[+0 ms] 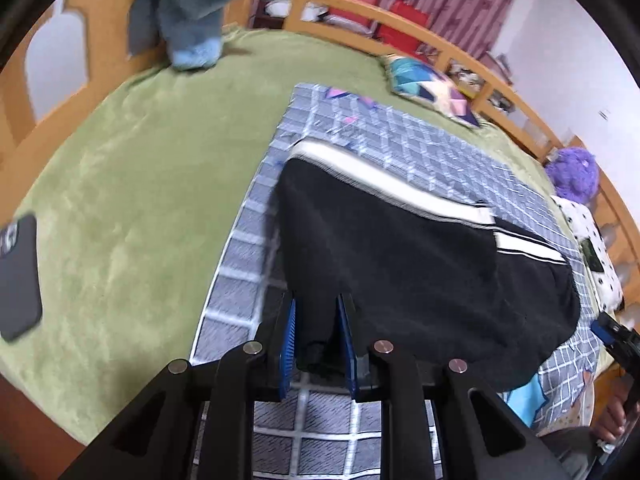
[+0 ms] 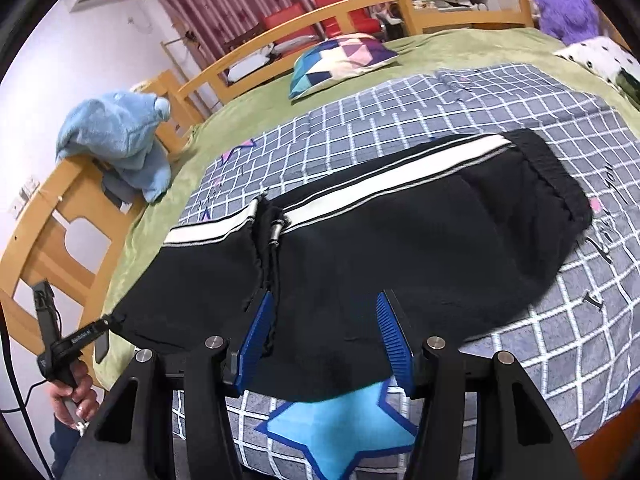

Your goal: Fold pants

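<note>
In the left wrist view, a black phone (image 1: 18, 276) lies at the far left on the green blanket (image 1: 140, 184). A fluffy blue toy (image 1: 200, 12) hangs at the upper left. In the middle, the black pants (image 1: 420, 256) with a white stripe (image 1: 392, 188) lie on the checked quilt (image 1: 236, 280). At the bottom middle, the left gripper (image 1: 318, 340) has its two blue pads pressed on a bit of the pants' near edge, so it is pinching the cloth. At the upper right sit a colorful pillow (image 1: 432, 88) and a purple toy (image 1: 574, 176).

In the right wrist view, the pants (image 2: 400, 256) stretch from lower left to the right of the middle. They look folded once already, one leg on top of the other. The right gripper (image 2: 324, 336) at the bottom middle has its pads spread wide, and it holds nothing. The pants' edge lies between them.

What could go wrong? The left pads hold only a small bit of cloth, so I think it could slip out if it is pulled fast. If only one side gets lifted, the pants may bunch up and the fold may go crooked. The cord (image 2: 272, 236) near the middle could poke out too.

Count: one pair of pants, two grippers, one phone, one pillow, one blue toy, one purple toy, two red chairs (image 2: 320, 8).
</note>
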`<state>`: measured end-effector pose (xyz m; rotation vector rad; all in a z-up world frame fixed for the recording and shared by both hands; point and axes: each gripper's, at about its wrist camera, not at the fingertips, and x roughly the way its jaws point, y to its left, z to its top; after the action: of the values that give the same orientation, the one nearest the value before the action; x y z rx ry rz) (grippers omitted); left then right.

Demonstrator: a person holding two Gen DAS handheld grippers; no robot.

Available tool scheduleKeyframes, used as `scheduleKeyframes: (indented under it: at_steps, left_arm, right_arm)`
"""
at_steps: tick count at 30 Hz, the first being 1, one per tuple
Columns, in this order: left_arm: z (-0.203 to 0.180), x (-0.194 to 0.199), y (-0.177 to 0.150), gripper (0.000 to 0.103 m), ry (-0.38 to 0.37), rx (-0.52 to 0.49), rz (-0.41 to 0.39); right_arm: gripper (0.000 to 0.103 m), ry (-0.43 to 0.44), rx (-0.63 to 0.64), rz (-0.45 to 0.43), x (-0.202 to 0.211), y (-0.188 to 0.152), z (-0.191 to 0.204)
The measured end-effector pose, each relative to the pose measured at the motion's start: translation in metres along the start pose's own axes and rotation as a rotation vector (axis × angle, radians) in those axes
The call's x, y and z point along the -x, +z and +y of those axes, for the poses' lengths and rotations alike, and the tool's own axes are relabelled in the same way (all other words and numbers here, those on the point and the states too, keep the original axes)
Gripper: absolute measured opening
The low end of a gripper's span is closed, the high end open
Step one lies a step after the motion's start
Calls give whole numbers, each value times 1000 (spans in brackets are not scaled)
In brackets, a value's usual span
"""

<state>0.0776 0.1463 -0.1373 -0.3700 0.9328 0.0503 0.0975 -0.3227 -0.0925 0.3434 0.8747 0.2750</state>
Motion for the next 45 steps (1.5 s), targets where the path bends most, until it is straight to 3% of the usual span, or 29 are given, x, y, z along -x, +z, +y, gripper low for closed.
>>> scheduleKeyframes:
  at_steps: [5,6,9,12,14,17,22,26,28,30,34,36,39,40,43,45]
  left_arm:
    - [46,-24,-29,24,-85,186,41]
    - [49,-26,-32,25,-95,196,33]
    - [48,-35,-36,46,-137,197,18]
    - [39,-45,-35,48,-118,198,22]
    - [32,-40,-32,29,-92,163,-1]
    - [15,-14,-20,19,-78,97,-54]
    - [-57,38,16,15,-106,-93,-141]
    - [-149,66,32,14,-153,-306,-187]
    - [-201,73,31,14,-213,-405,-187]
    - [-254,66,21,14,-318,-491,-141]
    - [-330,27,-11,14,-459,-591,-22]
    - [-350,-6,-29,14,-492,-587,100]
    - [-343,-28,-35,14,-534,-509,215]
    - [-335,-27,-32,19,-545,-477,217]
    - [-306,-11,-21,55,-521,-414,144]
    - [-280,-1,-8,59,-477,-374,76]
  right_arm:
    - [54,-3,-45,-4,9,-1,-21]
    - [54,-4,-55,0,9,-1,-26]
    - [53,-16,-72,23,6,0,-34]
    - [53,-46,-69,40,2,0,-37]
    - [53,-69,-69,43,2,0,-41]
    - [53,-103,-77,37,6,-2,-46]
    - [53,-130,-105,21,11,-2,-56]
    - [53,-112,-138,7,15,-3,-61]
    - [53,-98,-138,-16,21,-2,-62]
    - [53,-101,-113,-39,28,2,-64]
    - [53,-191,-50,-92,42,14,-77]
    - [53,-188,-65,-73,42,18,-91]
    - [54,-174,-73,-18,30,18,-107]
    - [53,-171,-61,-4,25,17,-110]
    - [54,-136,-33,5,10,21,-109]
    - [54,-74,-24,17,-6,28,-104]
